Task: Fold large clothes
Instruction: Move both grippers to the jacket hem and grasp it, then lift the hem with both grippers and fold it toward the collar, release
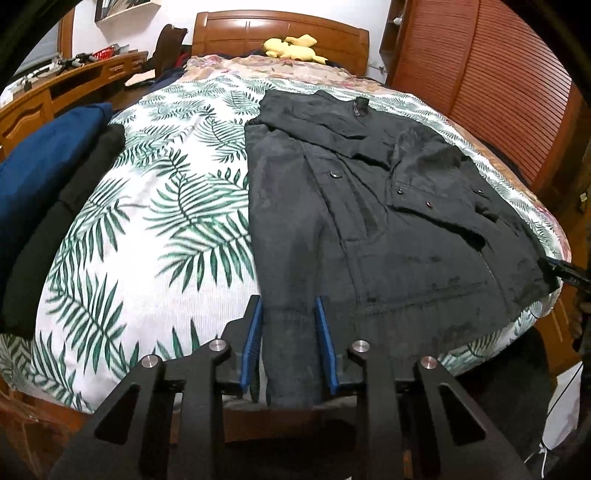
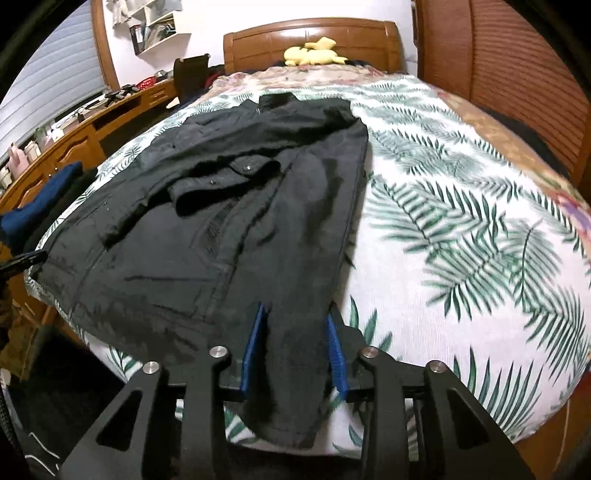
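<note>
I see a black coat (image 1: 388,229) ahead of my blue-padded left gripper (image 1: 289,339), on a white bedspread (image 1: 155,221) printed with green fern leaves. Beyond lie a yellow plush toy (image 1: 291,48) and an orange-brown wooden headboard (image 1: 236,33).

We see a dark grey-black jacket (image 1: 369,229) laid flat w/ front up on the leaf-print bedding, collar toward the headboard, hem at the near bed edge. Sleeves are folded in across the chest, snap buttons showing on placket & cuff. The fabric looks soft, slightly wrinkled. Both lower hem corners hang a bit over the mattress edge
</note>
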Demonstrator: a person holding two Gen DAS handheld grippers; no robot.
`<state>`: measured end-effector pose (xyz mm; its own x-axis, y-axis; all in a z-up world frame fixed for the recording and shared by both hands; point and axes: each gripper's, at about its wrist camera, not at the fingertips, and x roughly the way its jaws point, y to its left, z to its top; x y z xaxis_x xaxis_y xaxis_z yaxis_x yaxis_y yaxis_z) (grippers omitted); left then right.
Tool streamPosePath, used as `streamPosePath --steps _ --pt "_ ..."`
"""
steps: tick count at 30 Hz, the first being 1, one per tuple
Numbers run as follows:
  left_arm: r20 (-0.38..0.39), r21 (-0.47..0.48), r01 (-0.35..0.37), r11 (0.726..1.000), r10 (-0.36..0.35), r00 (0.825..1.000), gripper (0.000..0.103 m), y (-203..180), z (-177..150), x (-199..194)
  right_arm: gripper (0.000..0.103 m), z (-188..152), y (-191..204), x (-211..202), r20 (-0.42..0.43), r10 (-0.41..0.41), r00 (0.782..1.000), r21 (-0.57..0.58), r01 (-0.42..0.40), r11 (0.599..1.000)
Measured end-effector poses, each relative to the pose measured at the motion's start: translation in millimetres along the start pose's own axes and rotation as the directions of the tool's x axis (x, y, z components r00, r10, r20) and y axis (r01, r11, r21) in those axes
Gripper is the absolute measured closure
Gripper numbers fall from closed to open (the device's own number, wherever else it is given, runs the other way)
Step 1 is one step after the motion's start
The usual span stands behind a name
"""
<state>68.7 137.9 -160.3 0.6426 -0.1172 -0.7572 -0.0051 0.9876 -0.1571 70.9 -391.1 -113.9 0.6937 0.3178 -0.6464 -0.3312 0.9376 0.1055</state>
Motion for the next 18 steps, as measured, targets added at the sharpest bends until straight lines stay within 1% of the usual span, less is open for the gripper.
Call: streamPosePath --steps 4,6,9,10,11,12,13,14,16,18 --pt "-0.009 -0.012 0.005 1.000 -0.006 1.000 0.073 0.8 -5.1 -0.2 0.059 2.7 -4.7 -0.5 -0.035 0.040 0.999 0.008 -0.040 0.999" --pt "-0.011 -0.018 0.003 1.000 -0.003 1.000 0.073 0.2 -6.6 0.5 0.057 4.1 -3.4 1.4 -0.049 0.042 0.998 -0.006 -0.043 0.999" --pt "-0.016 0.005 -0.008 1.000 0.008 1.000 0.073 -3.1 -6.2 0.6 0.056 5.9 -2.4 3.3 -0.047 0.029 0.998 -0.021 -0.030 0.999" --pt "-0.020 0.013 -0.010 1.000 0.011 1.000 0.078 -4.3 -5.3 0.7 0.056 6.7 -1.2 3.1 -0.045 0.027 0.999 -0.022 -0.028 0.999" --pt "-0.022 0.020 -0.019 1.000 0.020 1.000 0.082 -5.5 -4.0 0.2 0.059 6.8 -0.1 3.1 -0.042 0.024 0.999 -0.026 -0.025 0.999" --pt "-0.017 0.022 -0.029 0.999 0.030 0.999 0.092 -6.3 -2.2 -2.1 0.064 7.1 1.0 2.9 -0.037 0.022 0.999 -0.031 -0.024 0.999" --pt "-0.009 0.018 -0.025 1.000 0.025 1.000 0.096 -6.9 0.0 -4.7 0.072 6.6 2.9 2.1 -0.031 0.024 0.999 -0.035 -0.025 0.999" --pt "0.008 0.016 -0.017 1.000 0.017 1.000 0.097 -8.6 2.9 -10.5 0.078 6.9 3.6 0.0 -0.022 0.032 0.999 -0.039 -0.032 0.999" --pt "0.050 0.028 -0.021 0.999 0.019 0.999 0.098 -14.4 9.2 -24.4 0.082 7.9 2.0 -5.4 0.000 0.059 0.998 -0.028 -0.059 0.998" --pt "0.105 0.035 -0.008 0.999 0.004 0.994 0.099 -21.5 16.9 -42.5 0.084 13.5 0.2 -16.7 0.045 0.082 0.996 -0.010 -0.082 0.997"
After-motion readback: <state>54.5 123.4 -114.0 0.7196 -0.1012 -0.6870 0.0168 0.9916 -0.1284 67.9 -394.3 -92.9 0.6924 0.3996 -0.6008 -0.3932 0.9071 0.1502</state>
